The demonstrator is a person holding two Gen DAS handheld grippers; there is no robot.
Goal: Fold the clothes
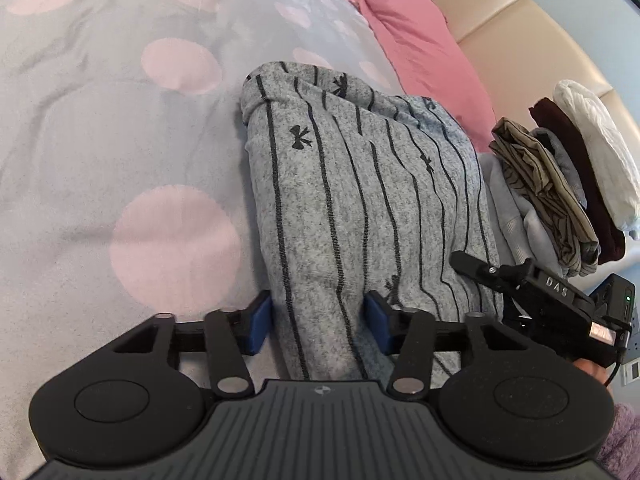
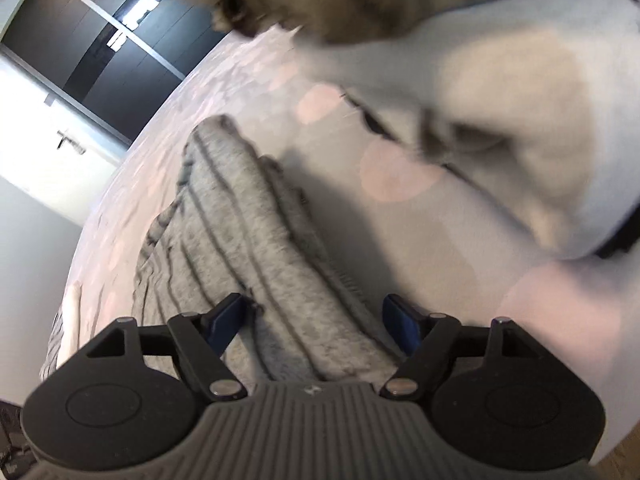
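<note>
The left claw [image 1: 318,324] straddles the near end of a grey striped garment [image 1: 360,200]. Its blue pads [image 1: 261,322] sit against either side of a bunched ridge of the fabric, so it looks to be pinching that fold, probably to steady the edge for the next fold. The right claw [image 2: 316,324] is spread wider over the same garment [image 2: 248,240]; cloth lies between its pads [image 2: 400,328], but a gap shows on the right side, so it does not seem to be gripping yet.

The garment lies on a bed [image 1: 100,120] with a pale cover dotted with pink circles, already narrowed into a long band with black stripes and small bow prints. Just beyond the garment's right edge in the left wrist view stands a stack of folded clothes [image 1: 560,184], likely the finished pile. Beyond the garment's far end lies a pink pillow [image 1: 416,44] against a cream headboard [image 1: 520,32]. The right view is blurred.
</note>
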